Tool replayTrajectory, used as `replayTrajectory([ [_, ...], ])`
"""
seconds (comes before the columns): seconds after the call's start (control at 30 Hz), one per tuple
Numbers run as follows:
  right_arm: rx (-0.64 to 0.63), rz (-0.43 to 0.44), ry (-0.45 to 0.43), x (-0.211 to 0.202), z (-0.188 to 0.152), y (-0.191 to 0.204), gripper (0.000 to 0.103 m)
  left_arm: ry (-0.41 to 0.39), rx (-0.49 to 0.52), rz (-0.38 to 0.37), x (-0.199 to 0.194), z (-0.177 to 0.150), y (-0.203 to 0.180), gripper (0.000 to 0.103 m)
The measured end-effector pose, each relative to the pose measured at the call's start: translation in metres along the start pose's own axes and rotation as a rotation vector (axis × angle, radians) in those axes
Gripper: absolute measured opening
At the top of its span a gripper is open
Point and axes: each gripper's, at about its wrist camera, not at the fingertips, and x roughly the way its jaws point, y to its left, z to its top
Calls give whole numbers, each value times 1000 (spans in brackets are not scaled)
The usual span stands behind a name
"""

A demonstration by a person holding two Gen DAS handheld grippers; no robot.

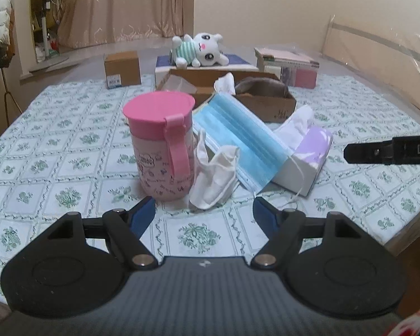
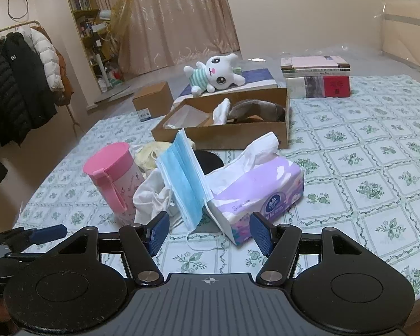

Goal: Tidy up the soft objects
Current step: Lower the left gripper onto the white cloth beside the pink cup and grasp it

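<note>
Both claws hang spread and empty—the left gripper (image 1: 204,210) just short of the crumpled white cloth (image 1: 214,176), the right gripper (image 2: 208,231) just short of the pleated blue paper face mask (image 2: 183,179)—both limp, featherlight; pinch a bunched fold.

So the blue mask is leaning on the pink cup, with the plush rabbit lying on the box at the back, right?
Not quite. The mask leans on the purple tissue pack, not the pink cup, which stands apart to its left; the right wrist view shows this. The plush rabbit does lie on the box at the back.
</note>
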Motion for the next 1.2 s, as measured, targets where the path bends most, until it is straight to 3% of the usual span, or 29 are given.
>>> replayTrajectory([
  [0.33,-29,0,24,10,-1,-1,64,54,16,-16,20,-6,-4,75],
  [0.67,-92,-5,42,29,1,0,63,59,58,-26,45,-1,-8,74],
  [1.2,-144,-5,40,65,11,-6,63,76,117,-6,108,-1,-21,58],
])
